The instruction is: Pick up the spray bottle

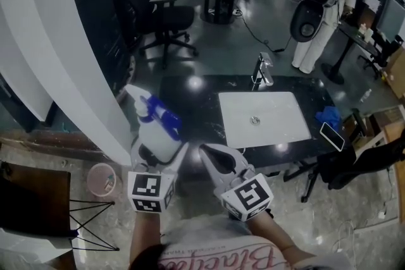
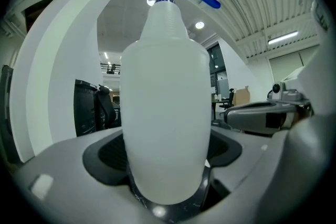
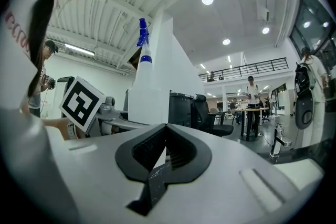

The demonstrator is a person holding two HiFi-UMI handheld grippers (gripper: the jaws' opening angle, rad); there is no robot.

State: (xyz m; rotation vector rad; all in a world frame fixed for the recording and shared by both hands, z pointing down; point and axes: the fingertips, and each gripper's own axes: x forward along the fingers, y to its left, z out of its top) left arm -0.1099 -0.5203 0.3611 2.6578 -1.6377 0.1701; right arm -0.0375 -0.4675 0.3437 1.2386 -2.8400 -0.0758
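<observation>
The spray bottle is white with a blue trigger head. It stands upright between the jaws of my left gripper, lifted above the floor near the table's front left corner. In the left gripper view the bottle's body fills the gap, and both pads press on its lower part. My right gripper hovers just right of the bottle with its jaws closed together and nothing between them. The right gripper view shows its pads meeting, with the bottle's blue head up at the left.
A black table ahead carries a white basin, a faucet, a blue cloth and a phone. A white pillar rises at left, with a pink bucket at its foot. An office chair and a standing person are farther back.
</observation>
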